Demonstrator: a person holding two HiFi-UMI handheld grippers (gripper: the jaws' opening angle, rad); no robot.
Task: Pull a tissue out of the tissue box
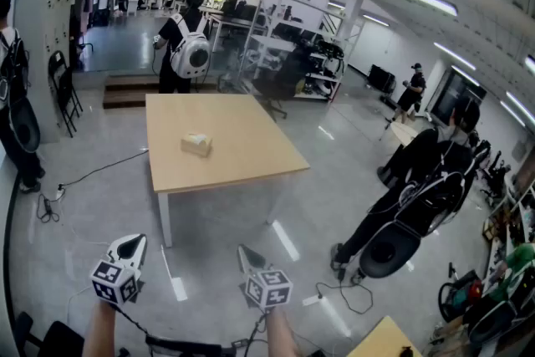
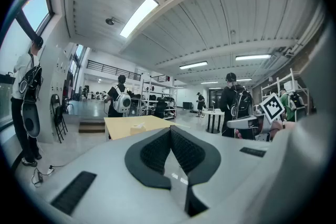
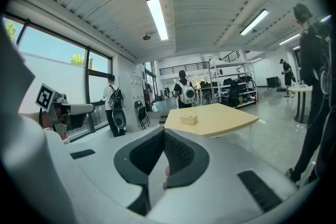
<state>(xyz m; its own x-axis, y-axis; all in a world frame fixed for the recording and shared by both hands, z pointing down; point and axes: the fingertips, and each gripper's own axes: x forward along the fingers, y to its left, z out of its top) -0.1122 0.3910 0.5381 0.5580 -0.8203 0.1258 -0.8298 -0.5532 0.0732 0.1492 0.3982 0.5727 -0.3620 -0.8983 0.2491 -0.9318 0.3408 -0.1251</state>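
Note:
A small tan tissue box [image 1: 196,145] with a white tissue poking from its top sits near the middle of a square wooden table [image 1: 251,163]. It shows far off in the left gripper view [image 2: 137,127] and the right gripper view [image 3: 189,119]. Both grippers hang low in the head view, well short of the table. My left gripper [image 1: 132,244] has its jaws pressed together with nothing between them. My right gripper [image 1: 247,255] is likewise shut and empty. Each gripper's marker cube shows below its jaws.
A person with a white backpack [image 1: 191,46] stands beyond the table's far edge. Another person [image 1: 18,125] stands at the left by a folding chair [image 1: 65,92]. A seated person in black [image 1: 418,196] is at the right. Cables [image 1: 50,201] lie on the grey floor.

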